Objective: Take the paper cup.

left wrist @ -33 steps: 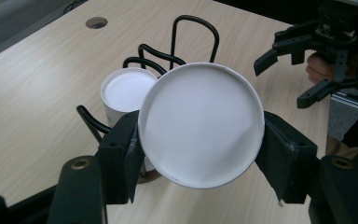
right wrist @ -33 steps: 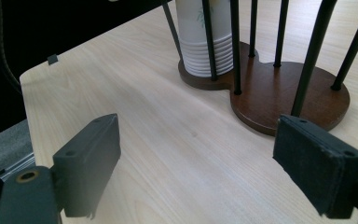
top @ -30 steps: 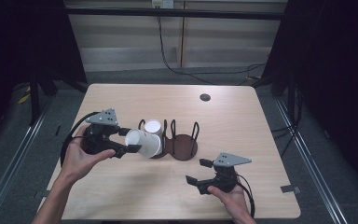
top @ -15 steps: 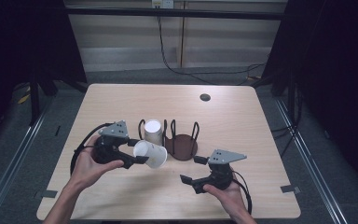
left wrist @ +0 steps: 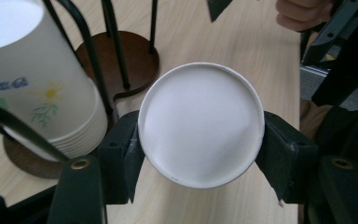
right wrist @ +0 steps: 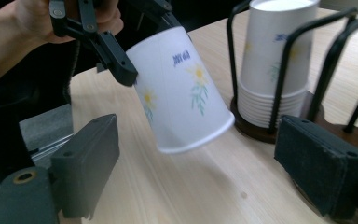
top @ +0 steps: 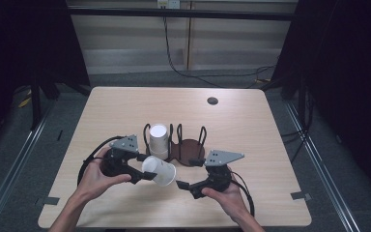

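My left gripper (top: 148, 170) is shut on a white paper cup (top: 160, 170) with a flower print, held tilted just above the table. In the left gripper view the cup's round base (left wrist: 201, 123) sits clamped between both pads. My right gripper (top: 187, 175) is open, its jaws spread just right of the cup and not touching it. In the right gripper view the cup (right wrist: 182, 88) hangs ahead of the wide-apart pads (right wrist: 88, 163). A stack of matching cups (top: 158, 140) stands upside down in a black wire holder with a brown base (top: 189, 151).
The light wooden table (top: 251, 121) carries a small dark round disc (top: 212, 100) at its far right. Black cables trail from both grippers over the near edge. The holder's wire posts (top: 203, 135) rise just behind the right gripper.
My left gripper has carried the cup away from the stack, toward the front and right. The right gripper has moved left toward the cup.
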### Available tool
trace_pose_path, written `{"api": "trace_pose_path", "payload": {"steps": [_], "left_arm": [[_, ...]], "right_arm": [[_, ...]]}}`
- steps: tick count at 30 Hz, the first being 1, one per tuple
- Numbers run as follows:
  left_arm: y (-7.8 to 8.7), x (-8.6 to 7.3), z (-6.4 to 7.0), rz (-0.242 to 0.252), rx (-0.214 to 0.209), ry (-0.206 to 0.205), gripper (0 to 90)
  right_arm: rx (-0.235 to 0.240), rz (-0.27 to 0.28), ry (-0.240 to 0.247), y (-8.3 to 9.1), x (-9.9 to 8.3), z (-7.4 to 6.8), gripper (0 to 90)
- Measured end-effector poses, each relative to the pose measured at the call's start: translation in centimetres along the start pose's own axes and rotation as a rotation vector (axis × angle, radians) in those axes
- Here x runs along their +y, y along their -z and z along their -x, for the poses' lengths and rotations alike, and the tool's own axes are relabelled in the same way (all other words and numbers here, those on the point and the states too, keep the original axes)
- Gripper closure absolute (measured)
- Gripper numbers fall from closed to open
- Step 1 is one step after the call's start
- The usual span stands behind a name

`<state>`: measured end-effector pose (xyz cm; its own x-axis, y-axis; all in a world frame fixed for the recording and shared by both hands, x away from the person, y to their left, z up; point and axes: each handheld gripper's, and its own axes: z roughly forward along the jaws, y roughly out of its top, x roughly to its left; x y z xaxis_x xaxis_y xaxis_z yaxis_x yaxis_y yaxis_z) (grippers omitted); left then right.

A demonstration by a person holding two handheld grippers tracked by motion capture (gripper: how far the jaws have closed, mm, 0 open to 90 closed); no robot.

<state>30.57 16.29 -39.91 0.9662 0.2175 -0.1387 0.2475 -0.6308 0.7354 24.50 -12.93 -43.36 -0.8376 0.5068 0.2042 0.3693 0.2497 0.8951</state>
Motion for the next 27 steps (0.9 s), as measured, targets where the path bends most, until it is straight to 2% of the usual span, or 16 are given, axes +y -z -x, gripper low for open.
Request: {"api": "trace_pose_path", "payload": {"steps": [3, 5, 6, 8, 9, 10, 14, 17, 20, 21, 23, 27], "left_arm": [[0.1, 0.2, 0.4, 0.004, -0.025, -0.002, 37.0], [0.1, 0.3, 0.5, 0.013, -0.031, -0.005, 37.1], [0.2, 0.4, 0.5, 0.001, -0.032, -0.012, 37.1], [0.2, 0.3, 0.5, 0.016, -0.039, -0.008, 37.1], [-0.1, 0.2, 0.3, 0.018, -0.044, 0.005, 37.1], [-0.1, 0.2, 0.3, 0.018, -0.044, 0.005, 37.1], [-0.8, 0.2, 0.5, 0.004, -0.061, 0.008, 37.2], [-1.2, 0.6, 0.8, -0.005, -0.083, -0.01, 37.2], [-1.3, 0.8, 1.0, 0.003, -0.097, -0.011, 37.2], [-1.3, 0.9, 1.2, -0.008, -0.104, -0.024, 37.2], [-1.3, 0.9, 1.3, -0.002, -0.119, -0.02, 37.2], [-1.1, 0.9, 1.2, 0.0, -0.119, -0.029, 37.2]], "right_arm": [[0.034, -0.01, 0.015, -0.6, 0.8, -0.1, 13.6], [0.041, -0.008, 0.018, -0.7, 0.8, -0.1, 13.7], [0.037, 0.002, 0.02, -0.9, 0.8, -0.1, 13.6], [0.033, 0.015, 0.021, -1.2, 0.6, -0.1, 13.6], [0.036, 0.008, 0.019, -1.7, 0.2, -0.1, 13.5], [0.039, -0.014, 0.03, -1.9, 0.0, -0.1, 13.5], [0.045, -0.032, 0.034, -2.3, -0.7, -0.1, 13.6], [0.065, -0.051, 0.041, -2.8, -0.8, -0.1, 13.9], [0.071, -0.056, 0.046, -2.8, -0.8, -0.1, 14.9], [0.079, -0.057, 0.051, -2.9, -0.9, -0.2, 15.5], [0.081, -0.058, 0.056, -2.9, -0.9, -0.3, 16.1], [0.092, -0.052, 0.074, -3.0, -1.0, -0.5, 18.7]]}}
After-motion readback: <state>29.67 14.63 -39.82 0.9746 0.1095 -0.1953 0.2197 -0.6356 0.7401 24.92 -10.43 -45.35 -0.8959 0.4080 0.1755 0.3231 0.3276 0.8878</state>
